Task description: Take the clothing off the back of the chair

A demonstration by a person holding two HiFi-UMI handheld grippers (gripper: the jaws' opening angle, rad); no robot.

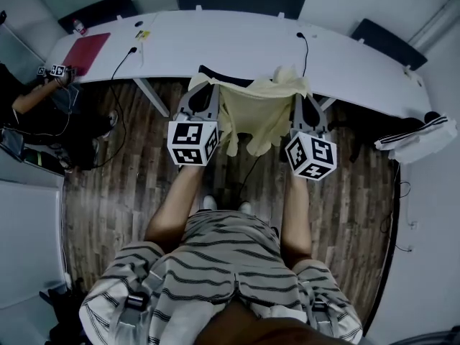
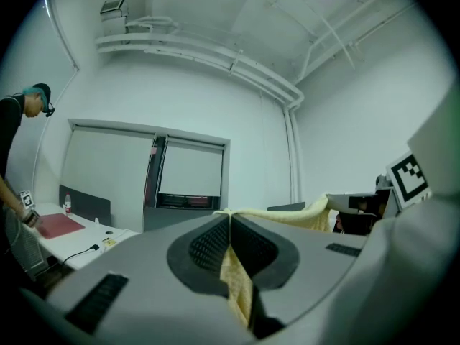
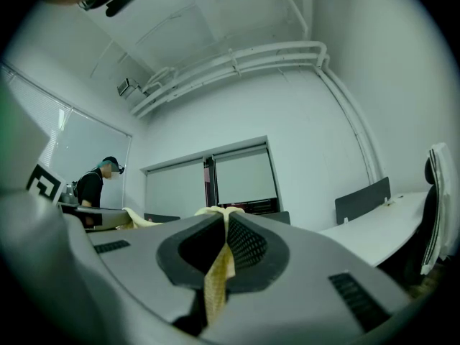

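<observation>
Yellow clothing (image 1: 255, 113), just one piece, hangs stretched between two tools. The left tool (image 1: 207, 88) and right tool (image 1: 298, 98) are each clamped tight on a top corner. It's over the one dark chair (image 1: 215, 72), by the white table (image 1: 237, 42).

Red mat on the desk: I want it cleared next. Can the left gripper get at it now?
Probably not: the left gripper is shut on the yellow garment, as is the right gripper, and the red mat lies far along the desk.
</observation>
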